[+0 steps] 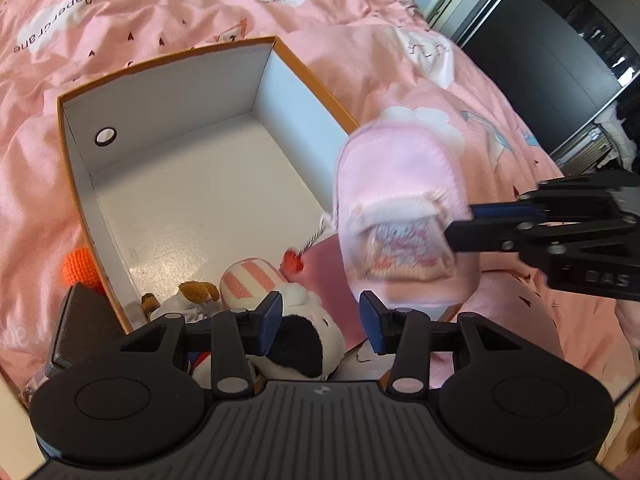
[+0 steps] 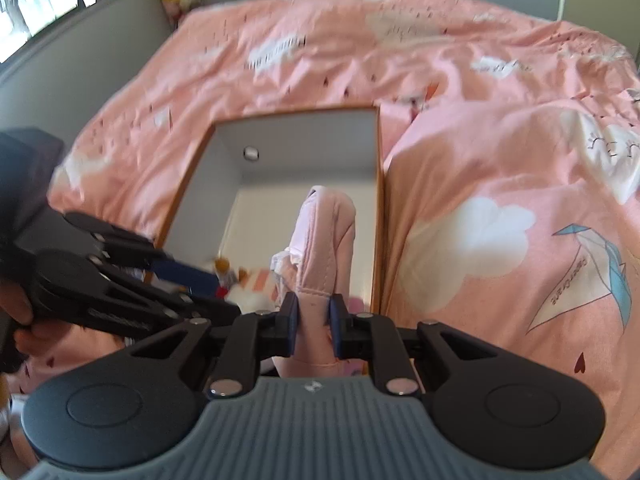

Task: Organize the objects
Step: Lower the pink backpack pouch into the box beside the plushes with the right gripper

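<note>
An open box [image 1: 168,184] with orange outside and white inside lies on the pink bed; it also shows in the right wrist view [image 2: 304,136]. My right gripper [image 2: 314,330] is shut on a pink pouch [image 2: 324,240] and holds it over the box's right wall; the pouch [image 1: 400,208] looks blurred in the left wrist view. My left gripper [image 1: 320,320] is open and empty, above plush toys [image 1: 296,332] at the box's near end. A striped pink-and-white plush [image 1: 248,280] and a small brown bear [image 1: 196,292] lie there too.
Pink duvet [image 1: 200,12] with cloud prints surrounds the box. An orange knitted ball [image 1: 78,266] lies outside the box's left wall. A dark wardrobe [image 1: 540,52] stands beyond the bed. A window [image 2: 44,0] is at far left.
</note>
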Action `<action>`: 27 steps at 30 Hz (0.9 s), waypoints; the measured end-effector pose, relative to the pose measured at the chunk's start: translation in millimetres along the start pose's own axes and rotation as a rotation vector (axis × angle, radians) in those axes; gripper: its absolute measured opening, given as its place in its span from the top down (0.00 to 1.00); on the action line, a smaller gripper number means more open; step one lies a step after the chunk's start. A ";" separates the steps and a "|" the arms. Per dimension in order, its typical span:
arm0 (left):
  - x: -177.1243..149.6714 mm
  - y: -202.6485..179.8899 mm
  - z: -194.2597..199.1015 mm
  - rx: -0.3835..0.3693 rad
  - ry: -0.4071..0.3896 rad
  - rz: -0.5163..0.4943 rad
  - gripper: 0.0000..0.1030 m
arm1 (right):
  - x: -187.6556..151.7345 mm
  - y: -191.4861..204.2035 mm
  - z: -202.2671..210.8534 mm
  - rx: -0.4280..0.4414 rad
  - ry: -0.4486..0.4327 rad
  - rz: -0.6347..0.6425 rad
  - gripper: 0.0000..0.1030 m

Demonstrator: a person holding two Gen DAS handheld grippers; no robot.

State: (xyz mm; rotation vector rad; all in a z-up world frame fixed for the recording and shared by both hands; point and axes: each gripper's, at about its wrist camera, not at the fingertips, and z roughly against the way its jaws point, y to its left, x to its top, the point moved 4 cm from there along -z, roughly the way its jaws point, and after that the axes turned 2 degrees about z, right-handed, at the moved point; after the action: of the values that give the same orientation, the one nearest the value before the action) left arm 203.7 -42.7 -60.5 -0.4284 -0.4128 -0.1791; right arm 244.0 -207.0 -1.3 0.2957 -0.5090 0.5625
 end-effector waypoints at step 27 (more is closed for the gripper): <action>-9.5 -2.0 -24.7 0.012 0.008 -0.061 0.66 | 13.3 24.5 -95.7 -0.141 0.437 0.222 0.84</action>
State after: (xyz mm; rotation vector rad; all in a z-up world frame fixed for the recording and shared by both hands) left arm 203.2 -54.6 -84.3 -0.4032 -0.4194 -0.2371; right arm 275.6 -143.2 -71.1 -0.0229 -0.1564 0.7787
